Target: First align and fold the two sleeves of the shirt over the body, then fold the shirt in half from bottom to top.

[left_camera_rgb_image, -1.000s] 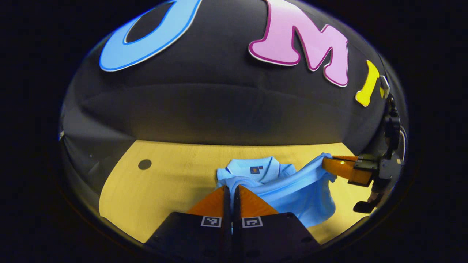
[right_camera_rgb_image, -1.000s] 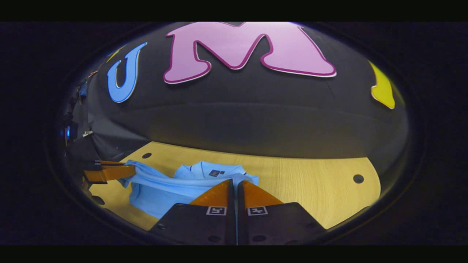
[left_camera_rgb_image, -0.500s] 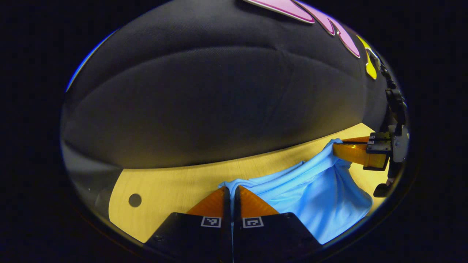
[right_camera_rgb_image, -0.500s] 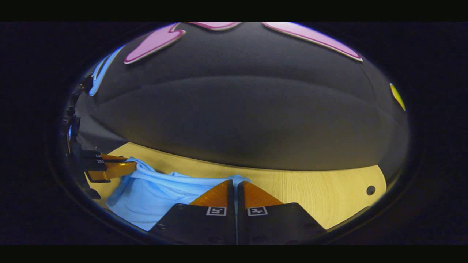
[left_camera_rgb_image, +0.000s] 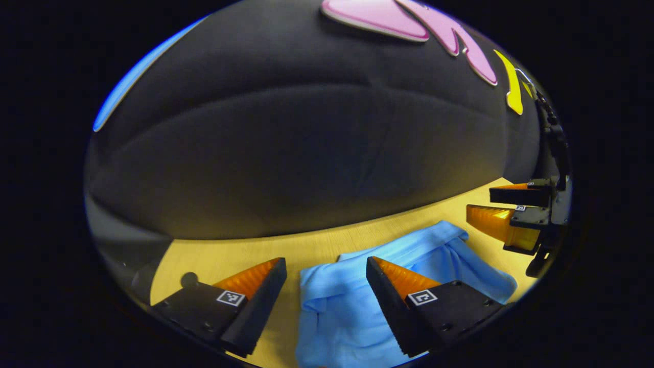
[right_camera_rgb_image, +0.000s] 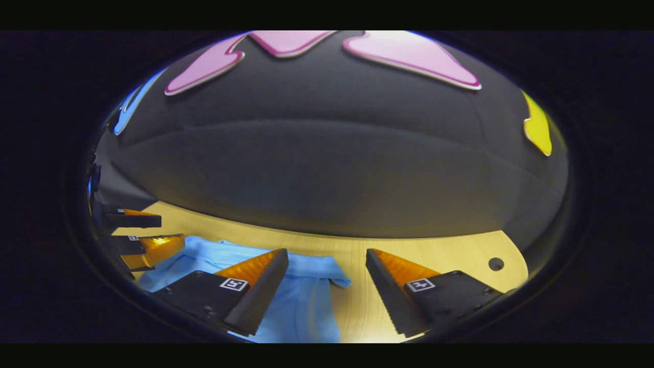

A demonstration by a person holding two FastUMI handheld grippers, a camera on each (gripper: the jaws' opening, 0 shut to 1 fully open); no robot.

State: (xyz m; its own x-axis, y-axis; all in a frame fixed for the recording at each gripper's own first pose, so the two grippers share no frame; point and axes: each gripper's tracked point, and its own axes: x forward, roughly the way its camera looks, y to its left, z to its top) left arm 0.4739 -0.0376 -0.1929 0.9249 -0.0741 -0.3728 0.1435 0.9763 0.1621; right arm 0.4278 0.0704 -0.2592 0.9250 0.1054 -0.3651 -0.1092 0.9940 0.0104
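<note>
Shirt (left_camera_rgb_image: 337, 301) lies bunched flat on the wooden counter (left_camera_rgb_image: 317, 248); collar and sleeves can't be made out, and its near edge is cut off at the bottom of both views. Left claw (left_camera_rgb_image: 326, 268): fingers wide apart, nothing clamped, cloth lying between and below the tips. Right claw (right_camera_rgb_image: 327, 258): also spread apart, nothing held; shirt's corner sits just under its left finger, bare counter under the other. Left gripper view catches the right claw off at the right edge, fingers parted, just beyond the shirt's far corner. Right gripper view shows the left claw at the left edge beside the cloth, and a counter hole (right_camera_rgb_image: 495, 264).
</note>
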